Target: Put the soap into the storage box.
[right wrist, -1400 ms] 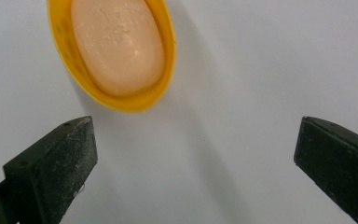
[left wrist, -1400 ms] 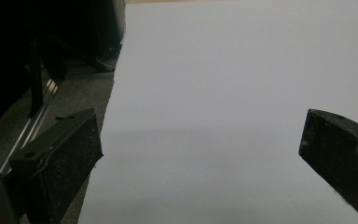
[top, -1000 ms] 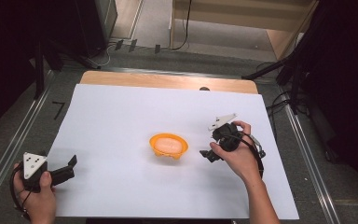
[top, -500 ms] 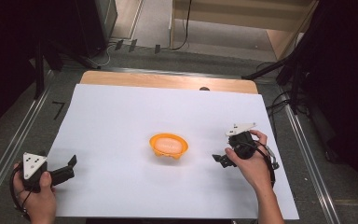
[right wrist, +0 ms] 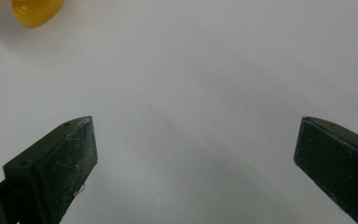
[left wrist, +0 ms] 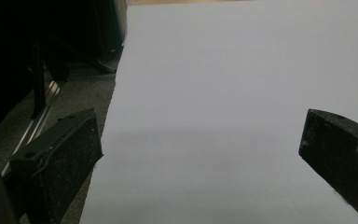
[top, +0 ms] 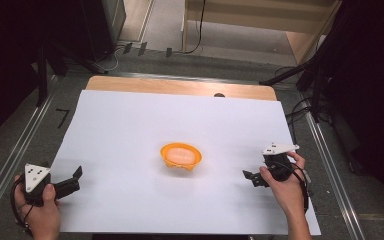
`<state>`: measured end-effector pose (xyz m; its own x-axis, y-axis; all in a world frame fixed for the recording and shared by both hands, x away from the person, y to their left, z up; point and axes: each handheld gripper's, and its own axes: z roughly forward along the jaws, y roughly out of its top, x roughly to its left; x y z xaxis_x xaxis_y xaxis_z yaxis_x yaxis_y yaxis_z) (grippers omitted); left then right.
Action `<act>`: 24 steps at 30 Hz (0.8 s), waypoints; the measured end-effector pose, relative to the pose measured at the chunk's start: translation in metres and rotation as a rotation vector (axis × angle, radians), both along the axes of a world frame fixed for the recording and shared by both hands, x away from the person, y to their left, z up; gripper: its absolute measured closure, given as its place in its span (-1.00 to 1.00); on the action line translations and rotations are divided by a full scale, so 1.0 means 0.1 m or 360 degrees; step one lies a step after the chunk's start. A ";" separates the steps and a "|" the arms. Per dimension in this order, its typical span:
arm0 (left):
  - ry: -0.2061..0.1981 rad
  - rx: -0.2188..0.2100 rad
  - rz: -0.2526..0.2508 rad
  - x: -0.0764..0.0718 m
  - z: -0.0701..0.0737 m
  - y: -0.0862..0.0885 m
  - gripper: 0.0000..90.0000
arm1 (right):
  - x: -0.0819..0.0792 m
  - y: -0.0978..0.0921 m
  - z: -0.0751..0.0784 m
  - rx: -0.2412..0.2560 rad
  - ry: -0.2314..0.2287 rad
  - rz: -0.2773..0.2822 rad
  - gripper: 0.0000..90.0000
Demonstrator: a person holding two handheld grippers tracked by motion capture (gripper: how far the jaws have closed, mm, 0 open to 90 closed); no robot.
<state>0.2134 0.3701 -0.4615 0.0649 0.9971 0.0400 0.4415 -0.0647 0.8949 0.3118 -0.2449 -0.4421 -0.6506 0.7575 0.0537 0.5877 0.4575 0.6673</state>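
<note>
Orange bowl (top: pixel 181 156), round, glossy plastic, on smooth white paper (top: pixel 130 125), left hand-held gripper (top: pixel 75 180) released, right hand-held gripper (top: pixel 249 176) released.

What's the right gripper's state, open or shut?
Open. In the right gripper view, the right gripper has its jaws wide apart over bare white paper, nothing between them.

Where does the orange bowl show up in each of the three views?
High view: the orange bowl sits at the middle of the white sheet, between the two hand-held grippers and apart from both.
Left gripper view: the bowl is out of frame; the open jaws look over the sheet.
Right gripper view: a part of the bowl is at the top left corner, beyond the open jaws.
Shared landmark: the white sheet.
</note>
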 end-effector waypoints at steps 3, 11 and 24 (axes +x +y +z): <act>0.0001 0.0003 -0.0002 0.00 0.00 0.00 -1.00 | -0.06 -0.08 -0.04 0.0022 -0.0016 -0.0011 -1.00; 0.0000 0.0006 -0.0003 0.00 0.00 0.00 -1.00 | -0.27 -0.29 -0.21 0.0057 -0.0049 -0.0111 -1.00; -0.0005 0.0010 0.0002 0.00 0.00 -0.01 -1.00 | -0.57 -0.70 -0.37 0.0186 -0.0117 -0.0295 -1.00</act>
<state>0.2131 0.3690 -0.4615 0.0636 0.9969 0.0465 0.4390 -0.0698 0.8958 0.2552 -0.3150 -0.4792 -0.5066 0.8557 0.1059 0.6024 0.2634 0.7535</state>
